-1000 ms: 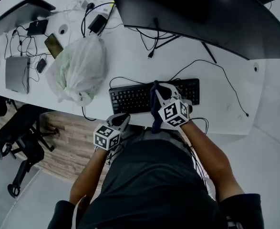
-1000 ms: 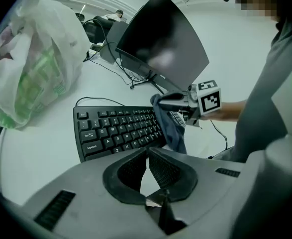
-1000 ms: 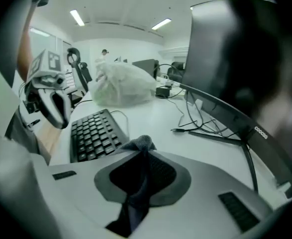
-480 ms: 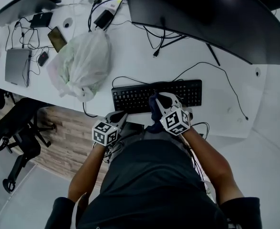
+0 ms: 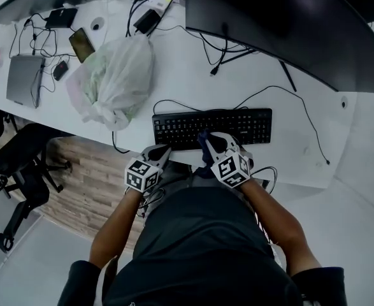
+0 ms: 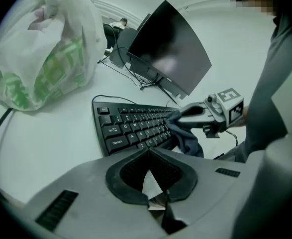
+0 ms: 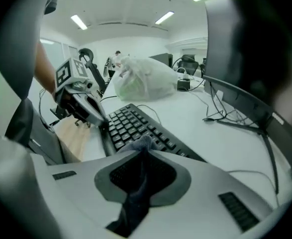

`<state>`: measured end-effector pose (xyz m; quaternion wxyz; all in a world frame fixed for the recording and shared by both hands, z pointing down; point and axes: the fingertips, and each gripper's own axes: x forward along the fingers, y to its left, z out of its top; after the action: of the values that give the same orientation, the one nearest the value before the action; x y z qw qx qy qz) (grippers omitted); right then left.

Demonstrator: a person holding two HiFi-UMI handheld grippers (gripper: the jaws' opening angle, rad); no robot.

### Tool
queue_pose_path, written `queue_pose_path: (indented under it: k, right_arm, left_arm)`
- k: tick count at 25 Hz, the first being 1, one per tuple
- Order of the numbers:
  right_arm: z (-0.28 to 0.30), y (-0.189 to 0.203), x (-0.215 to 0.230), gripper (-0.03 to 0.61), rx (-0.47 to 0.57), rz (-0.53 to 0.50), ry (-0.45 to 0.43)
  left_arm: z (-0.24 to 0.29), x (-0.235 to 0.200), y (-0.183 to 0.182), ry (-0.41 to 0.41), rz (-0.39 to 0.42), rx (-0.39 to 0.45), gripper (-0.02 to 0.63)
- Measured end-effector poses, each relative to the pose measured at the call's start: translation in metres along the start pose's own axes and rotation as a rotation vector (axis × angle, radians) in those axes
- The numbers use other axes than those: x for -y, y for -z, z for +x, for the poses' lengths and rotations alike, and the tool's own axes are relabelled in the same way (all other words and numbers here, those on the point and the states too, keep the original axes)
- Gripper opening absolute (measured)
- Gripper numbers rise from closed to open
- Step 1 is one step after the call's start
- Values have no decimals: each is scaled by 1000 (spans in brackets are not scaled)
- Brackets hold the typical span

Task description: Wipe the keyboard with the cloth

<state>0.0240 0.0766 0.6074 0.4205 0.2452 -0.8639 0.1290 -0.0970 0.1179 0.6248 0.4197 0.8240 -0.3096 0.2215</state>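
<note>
While the right gripper (image 7: pixel 143 148) is clenched on the dark blue cloth (image 7: pixel 137 180), it tilts steeply down over the middle of the black keyboard (image 5: pixel 187 127), and the bunched fabric rests on the keys near the front rows, with a tail hanging toward the person. The bare right forearm reaches forward from the torso. The left gripper (image 6: pixel 148 153) has its jaws drawn together with nothing between them. It slopes down at the desk's (image 5: pixel 174 75) near edge, just beside the keyboard's front left corner; whether it touches I cannot tell. Counted, there are two grippers, one cloth and one keyboard, and farther out one white plastic bag (image 5: pixel 113 81) and one curved monitor (image 5: pixel 288 24). Compared with a second ago, the right gripper and cloth have drawn back from the keyboard's far edge toward the person, while the left gripper has hardly moved.
</note>
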Motion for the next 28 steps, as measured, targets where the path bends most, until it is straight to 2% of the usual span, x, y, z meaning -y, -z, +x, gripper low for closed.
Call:
queue_pose_path:
  k: [2,5,10,12,14,17,19,21,25,28]
  right_arm:
    - [6,-15,33,37,10,-38,51]
    - [11,-28,66,37,3,-11,119]
    - [5,-1,-20,37,20,-14,17]
    - [5,-1,-26,37,13,-13,-8]
    - [7,-14,-5,37,14,-37,10]
    - [12,-43,52,37,45,-67,106]
    - [14,-56,74,37,53,-54,151]
    - [19,-51,58,37,34,-48,124]
    - [18,-17,-21,37,32,-80,37]
    - [16,-13,-30,37,19,-51,-6]
  left_arm:
    - [0,0,0,4,12,-4,5]
    - [2,1,-1,1,40,-12,5]
    - [-1,-8,-12,-30,48,13,5]
    - [-1,-15,-17,-35,40,26,5]
    - [-2,-19,-22,-46,45,35,5]
    - [-3,-17,-29,-59,83,51,5]
    - [-5,-12,-29,-46,85,60,5]
    - [-7,-4,-19,-19,65,50,5]
    - [-7,4,8,12,39,-14,5]
    - [-7,-2,7,2,30,-3,5]
